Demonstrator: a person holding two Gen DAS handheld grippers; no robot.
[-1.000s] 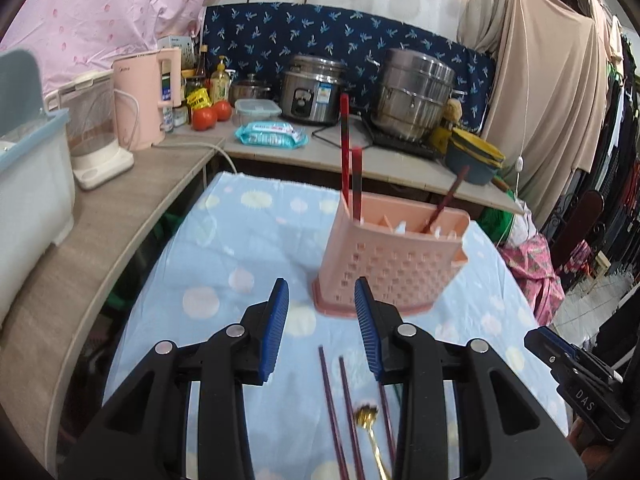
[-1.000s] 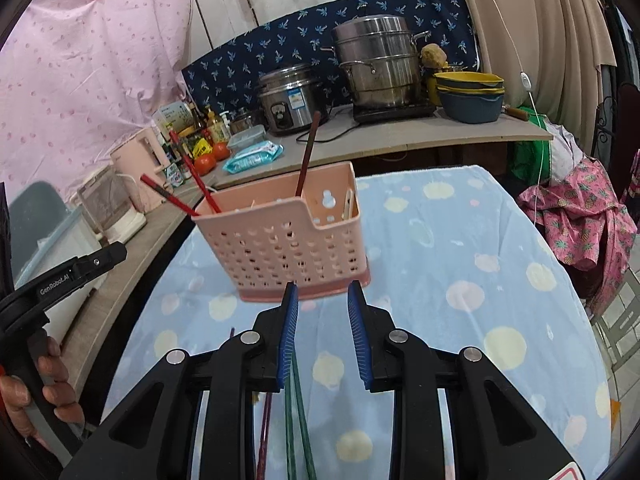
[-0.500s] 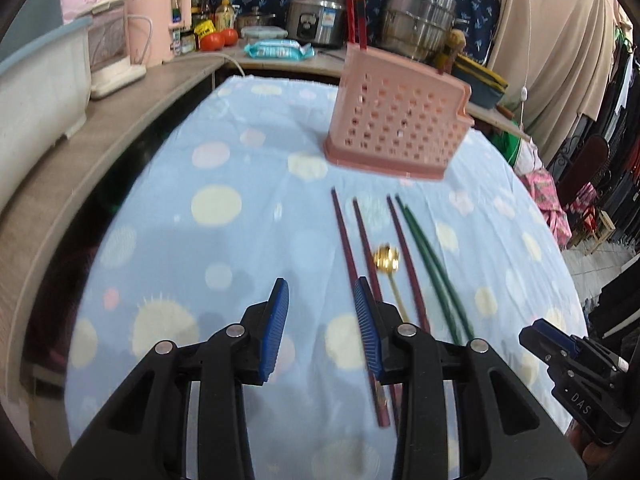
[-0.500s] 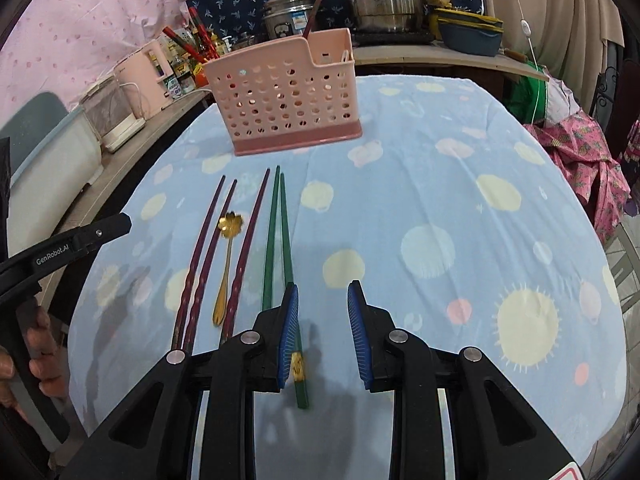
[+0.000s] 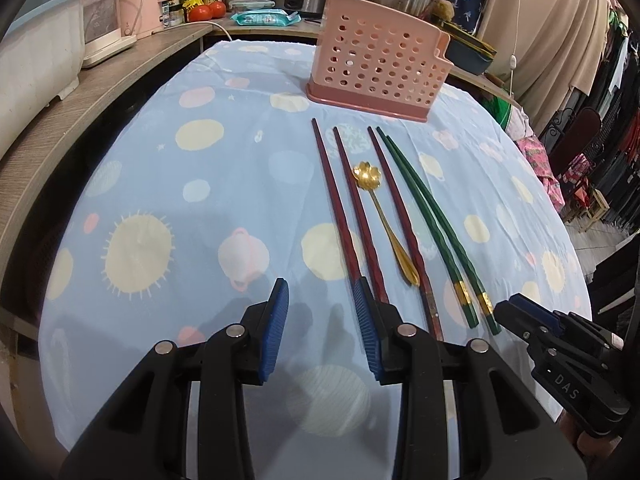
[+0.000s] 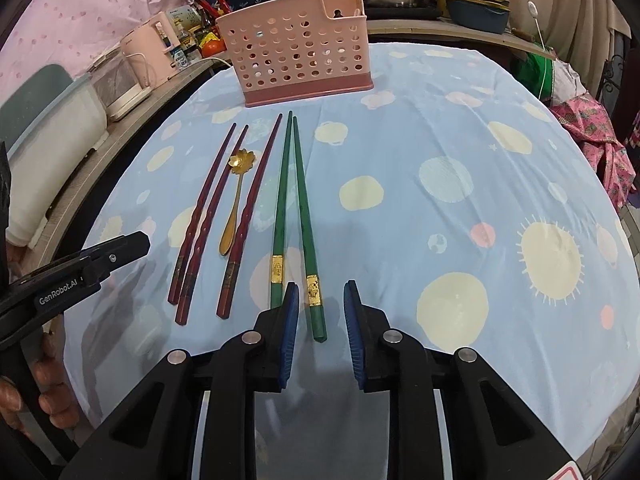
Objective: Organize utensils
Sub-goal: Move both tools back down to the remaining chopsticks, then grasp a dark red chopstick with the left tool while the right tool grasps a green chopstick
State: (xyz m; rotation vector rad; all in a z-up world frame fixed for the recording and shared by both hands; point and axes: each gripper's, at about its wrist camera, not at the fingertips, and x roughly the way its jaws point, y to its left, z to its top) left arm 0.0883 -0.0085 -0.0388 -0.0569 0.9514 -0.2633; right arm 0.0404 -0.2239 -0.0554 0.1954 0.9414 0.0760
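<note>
Both sets of jaws gape, empty. Right gripper (image 6: 322,322) straddles the butt end of one green chopstick (image 6: 310,268); its twin (image 6: 280,216) lies just outside the left finger. Left gripper (image 5: 322,324) hangs by the red chopsticks (image 5: 340,208), near the gold spoon (image 5: 384,220). Pink caddy (image 6: 300,60) stands at the far side of the table (image 6: 460,160).

Risk (judgement): closing now takes one green stick only, and the other may get nudged askew, since the pair sits so close.

Since half a second ago: right fingers shifted from beside the green sticks to around one.
</note>
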